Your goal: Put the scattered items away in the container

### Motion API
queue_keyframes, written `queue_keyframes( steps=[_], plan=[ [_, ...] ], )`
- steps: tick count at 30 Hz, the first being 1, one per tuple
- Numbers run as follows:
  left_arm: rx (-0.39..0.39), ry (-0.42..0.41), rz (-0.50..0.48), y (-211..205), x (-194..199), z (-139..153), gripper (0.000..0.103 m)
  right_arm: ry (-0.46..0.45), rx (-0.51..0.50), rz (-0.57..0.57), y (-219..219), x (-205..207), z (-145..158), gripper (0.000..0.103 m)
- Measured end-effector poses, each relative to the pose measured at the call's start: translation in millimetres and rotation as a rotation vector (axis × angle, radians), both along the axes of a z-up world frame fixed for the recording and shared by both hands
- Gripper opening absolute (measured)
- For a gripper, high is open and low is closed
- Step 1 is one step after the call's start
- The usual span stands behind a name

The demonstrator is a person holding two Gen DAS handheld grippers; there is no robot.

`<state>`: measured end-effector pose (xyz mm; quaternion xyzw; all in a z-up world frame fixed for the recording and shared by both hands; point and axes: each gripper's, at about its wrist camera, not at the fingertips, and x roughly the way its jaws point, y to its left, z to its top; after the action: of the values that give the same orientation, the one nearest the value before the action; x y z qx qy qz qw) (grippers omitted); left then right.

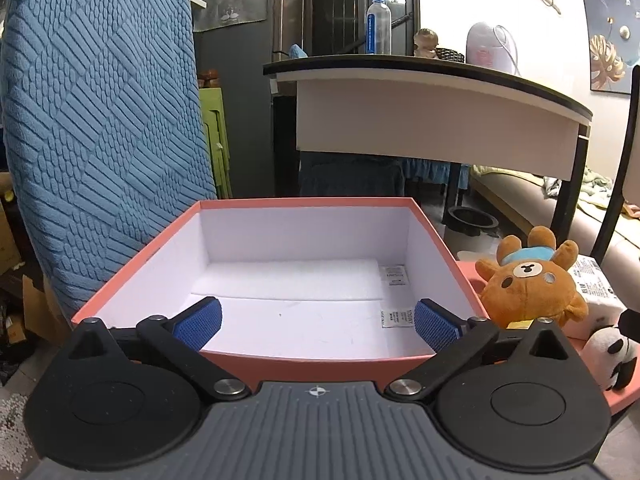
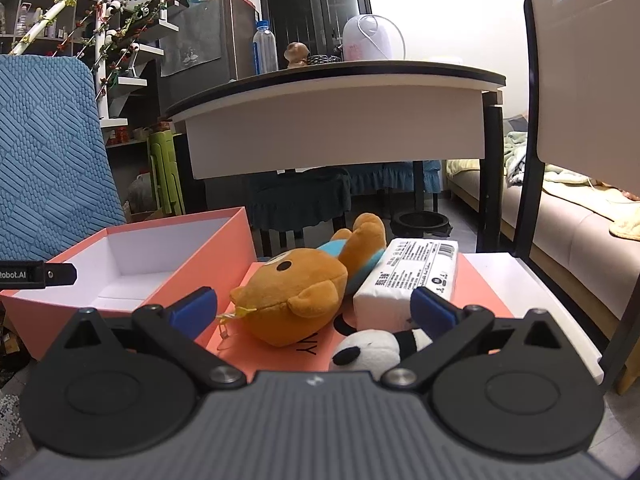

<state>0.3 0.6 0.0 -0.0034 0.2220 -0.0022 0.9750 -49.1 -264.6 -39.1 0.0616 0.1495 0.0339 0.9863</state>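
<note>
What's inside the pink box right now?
No toys yet. The pink box holds white foam padding and two small paper packets near its right wall. The near wall hides the front strip of the floor, so that part can't be checked.

On the black piece [image 2: 38, 275] at the left edge of my right wrist view I can read "Robot.AI". The orange sheet [image 2: 280, 354] under the toys shows the letters "VY". The print on the white tissue pack [image 2: 404, 280] and the slips [image 1: 394, 276] in the box is too small for me to read.
</note>
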Motion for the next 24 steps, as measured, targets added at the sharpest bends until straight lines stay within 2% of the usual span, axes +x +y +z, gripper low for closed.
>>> queue_keyframes(
  steps=[3,5,8,11,13,16,18,21,24],
  plan=[
    [-0.022,-0.009,-0.013,8,1,0,0.103,0.004,-0.003,-0.007,2,3,1,0.103],
    [-0.01,-0.049,-0.026,10,-2,2,0.103,0.006,-0.005,-0.012,3,5,1,0.103],
    [0.032,-0.062,-0.056,3,4,4,0.103,0.003,0.005,-0.016,1,6,1,0.103],
    [0.126,-0.115,-0.072,-11,-6,1,0.103,-0.011,0.033,-0.024,-5,1,1,0.103],
    [0.144,-0.122,-0.091,-15,-7,-1,0.103,-0.005,0.044,-0.033,-7,5,0,0.103],
    [0.147,-0.182,-0.079,-14,-12,-1,0.103,-0.012,0.044,-0.035,-7,5,-1,0.103],
    [0.148,-0.174,-0.086,-12,-10,0,0.103,-0.017,0.042,-0.033,-6,4,0,0.103],
    [0.136,-0.117,-0.104,-12,-6,-1,0.103,-0.024,0.029,-0.037,-3,1,0,0.103],
    [0.162,-0.084,-0.105,-16,-3,-6,0.103,-0.023,0.03,-0.035,-4,1,0,0.103]
  ],
)
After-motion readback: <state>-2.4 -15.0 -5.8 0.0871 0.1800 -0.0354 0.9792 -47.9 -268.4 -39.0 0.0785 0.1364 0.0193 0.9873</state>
